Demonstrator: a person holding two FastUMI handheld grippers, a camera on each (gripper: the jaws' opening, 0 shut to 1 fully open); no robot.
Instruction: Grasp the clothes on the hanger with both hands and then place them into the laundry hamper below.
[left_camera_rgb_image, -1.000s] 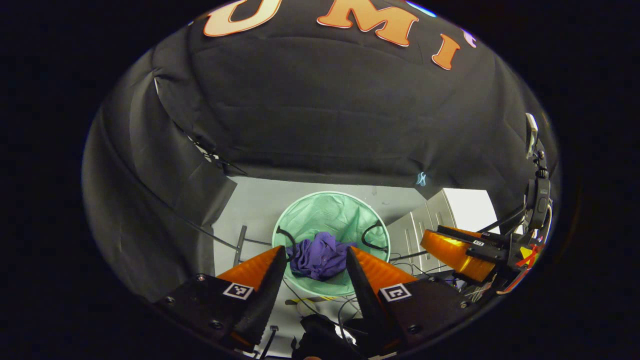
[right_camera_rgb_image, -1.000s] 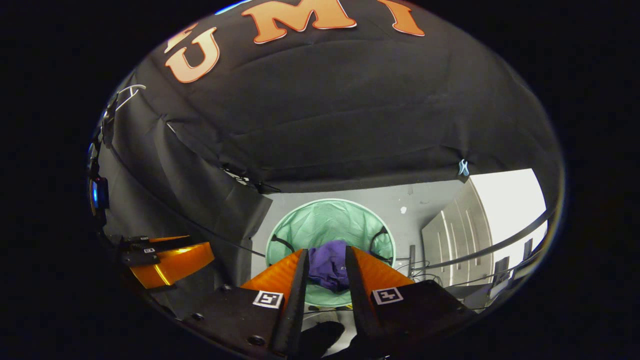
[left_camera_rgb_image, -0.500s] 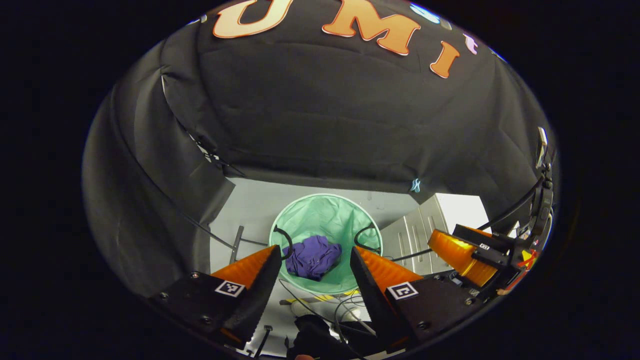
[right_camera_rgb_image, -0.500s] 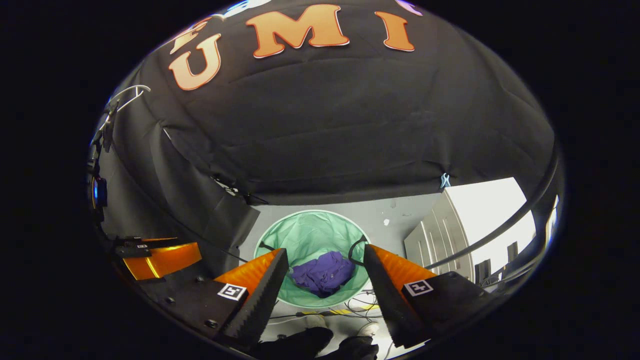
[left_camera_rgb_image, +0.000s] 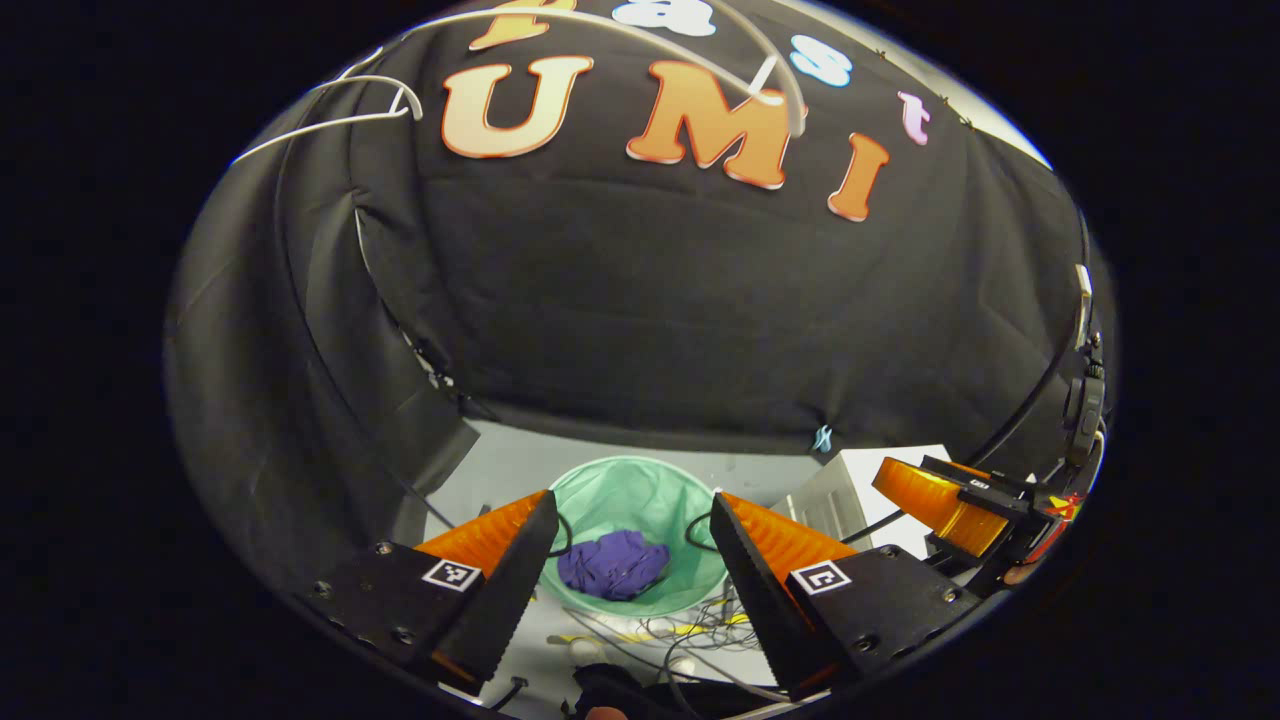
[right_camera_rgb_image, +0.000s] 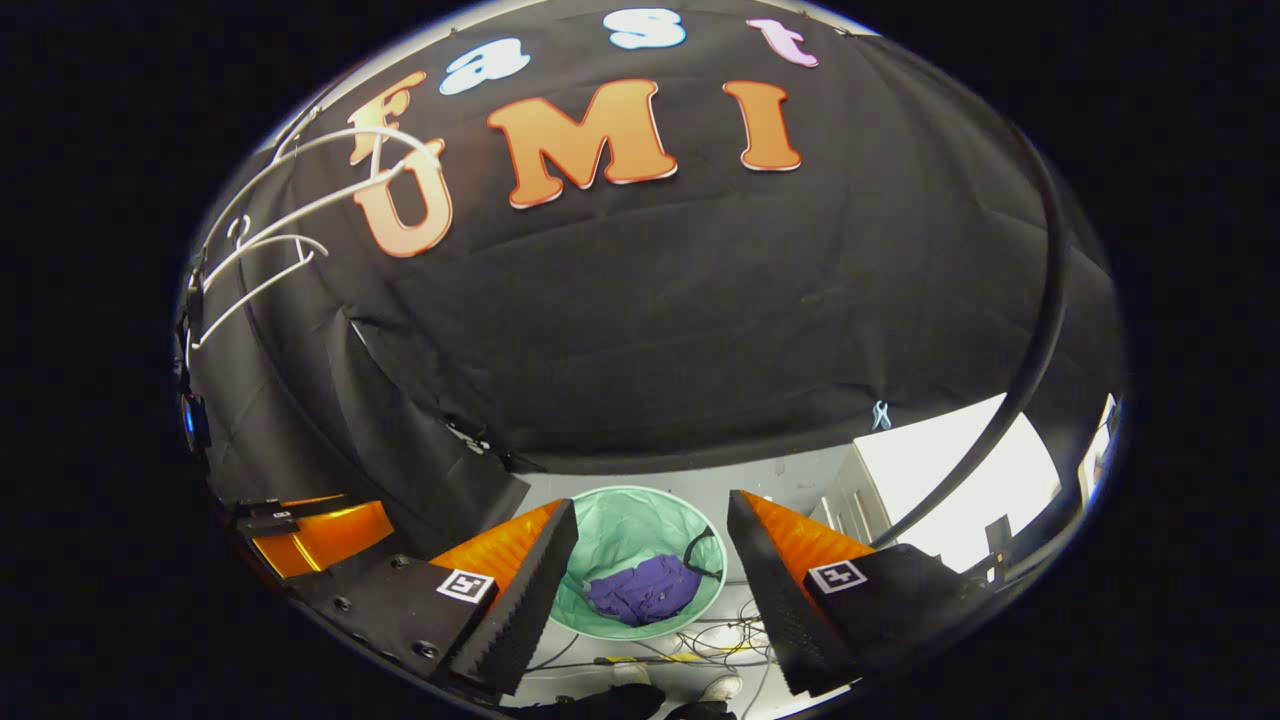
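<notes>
Looks like the drop is basically done: the purple clothes sit crumpled in the bottom of the green laundry hamper, well below and ahead of the left gripper, framed between its spread, empty fingers. Same story for the right gripper, jaws wide apart with nothing in them and the clothes well apart from its tips down in the hamper. The white hangers up top look bare, though they're pretty warped at the edge, so I'd guess what's left is just backing both grippers away.
</notes>
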